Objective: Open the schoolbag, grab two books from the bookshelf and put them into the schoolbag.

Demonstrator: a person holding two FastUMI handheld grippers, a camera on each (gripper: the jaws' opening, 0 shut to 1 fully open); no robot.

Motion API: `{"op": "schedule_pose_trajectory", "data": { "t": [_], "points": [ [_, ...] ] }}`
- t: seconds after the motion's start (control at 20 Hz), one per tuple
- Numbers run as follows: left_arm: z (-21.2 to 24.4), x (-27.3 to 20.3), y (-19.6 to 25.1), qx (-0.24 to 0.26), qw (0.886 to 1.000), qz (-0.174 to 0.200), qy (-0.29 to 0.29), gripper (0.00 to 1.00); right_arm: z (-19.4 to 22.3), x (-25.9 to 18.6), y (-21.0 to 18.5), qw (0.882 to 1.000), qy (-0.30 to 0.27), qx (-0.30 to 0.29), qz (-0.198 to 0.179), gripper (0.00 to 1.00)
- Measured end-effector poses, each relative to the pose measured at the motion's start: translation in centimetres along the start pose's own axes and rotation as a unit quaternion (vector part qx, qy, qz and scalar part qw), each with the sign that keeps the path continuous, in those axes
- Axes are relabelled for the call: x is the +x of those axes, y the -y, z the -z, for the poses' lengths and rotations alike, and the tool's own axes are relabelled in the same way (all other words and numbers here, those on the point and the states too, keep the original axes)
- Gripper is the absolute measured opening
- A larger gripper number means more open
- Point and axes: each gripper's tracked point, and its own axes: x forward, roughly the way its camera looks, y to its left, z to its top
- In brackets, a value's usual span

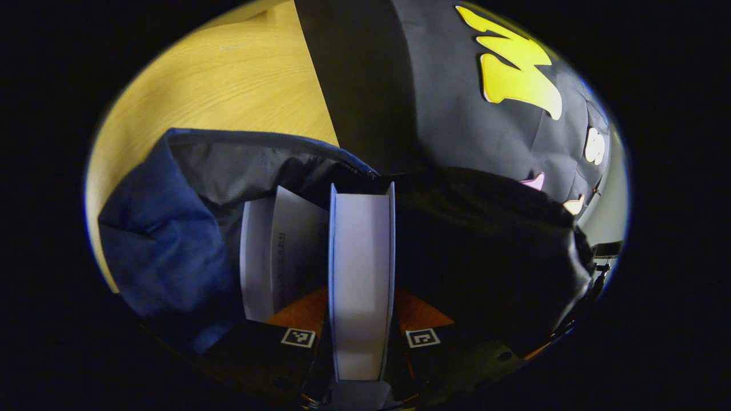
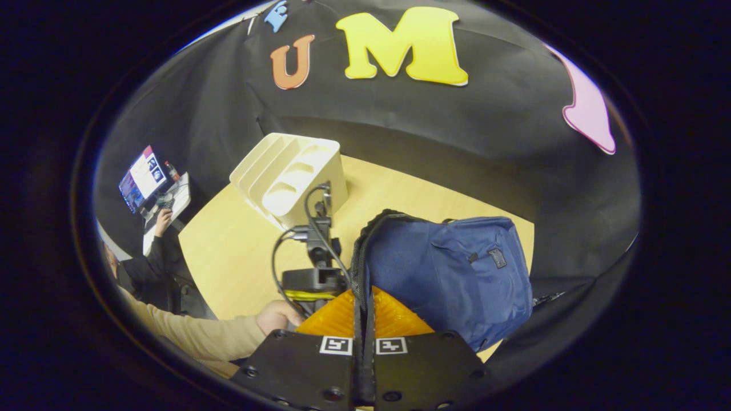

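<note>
My left tongs [image 1: 361, 319] are clamped on a white book [image 1: 361, 274], both fingers pressing its covers, and I hold it edge-on in the open mouth of the blue schoolbag [image 1: 165, 240]. A second white book [image 1: 274, 257] already stands inside, just beside it. My right tongs [image 2: 363, 325] are pinched nearly closed on the bag's zipper edge [image 2: 361, 268], holding the mouth open. The bag stands near the tabletop's [image 2: 240, 251] right edge; the white bookshelf [image 2: 291, 177] at the far edge looks empty. What's left, I judge, is letting go of this book.
</note>
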Motion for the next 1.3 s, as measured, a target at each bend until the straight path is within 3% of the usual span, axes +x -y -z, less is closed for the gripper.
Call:
{"op": "schedule_pose_trajectory", "data": {
  "t": [0.4, 0.45, 0.5, 0.7, 0.8, 0.85, 0.9, 0.95, 1.15, 1.3],
  "points": [
    [0.0, 2.1, -1.2, -0.009, 1.000, 0.000, 0.000, 0.45, -0.2, -0.3, 1.8, 1.000, 0.011, 0.013, 0.007, 0.01],
    [-0.1, 1.9, -1.2, -0.014, 1.000, -0.009, 0.000, 0.53, -0.3, -0.4, 2.2, 1.000, 0.014, 0.014, 0.013, 0.01],
    [-0.1, 1.5, -1.1, -0.011, 1.000, -0.021, -0.002, 0.49, -0.4, -0.4, 2.5, 1.000, 0.015, 0.011, 0.019, 0.01],
    [0.0, -0.9, -1.2, 0.033, 0.998, -0.053, 0.000, 0.64, -0.3, -0.5, 3.3, 0.999, 0.020, 0.017, 0.034, 0.00],
    [0.2, -2.9, -1.0, 0.040, 0.997, -0.067, -0.008, 0.67, -0.1, -0.4, 3.8, 0.998, 0.022, 0.029, 0.047, 0.01],
    [0.2, -4.1, -0.9, 0.045, 0.996, -0.072, -0.012, 0.80, 0.2, -0.3, 3.9, 0.998, 0.022, 0.036, 0.051, 0.01],
    [0.1, -5.4, -0.4, 0.051, 0.996, -0.070, -0.013, 0.81, 0.4, -0.2, 4.1, 0.997, 0.023, 0.044, 0.060, 0.03],
    [0.0, -6.9, 0.2, 0.060, 0.996, -0.072, -0.015, 0.68, 0.9, 0.1, 4.2, 0.996, 0.020, 0.049, 0.070, 0.03],
    [-1.1, -13.9, 1.2, 0.131, 0.984, -0.123, -0.013, 0.68, 2.0, 0.9, 3.5, 0.992, 0.023, 0.090, 0.084, 0.00],
    [-2.2, -20.5, 2.4, 0.204, 0.964, -0.169, -0.009, 0.68, 2.6, 1.6, 2.5, 0.989, 0.023, 0.100, 0.103, 0.02]
  ]
}}
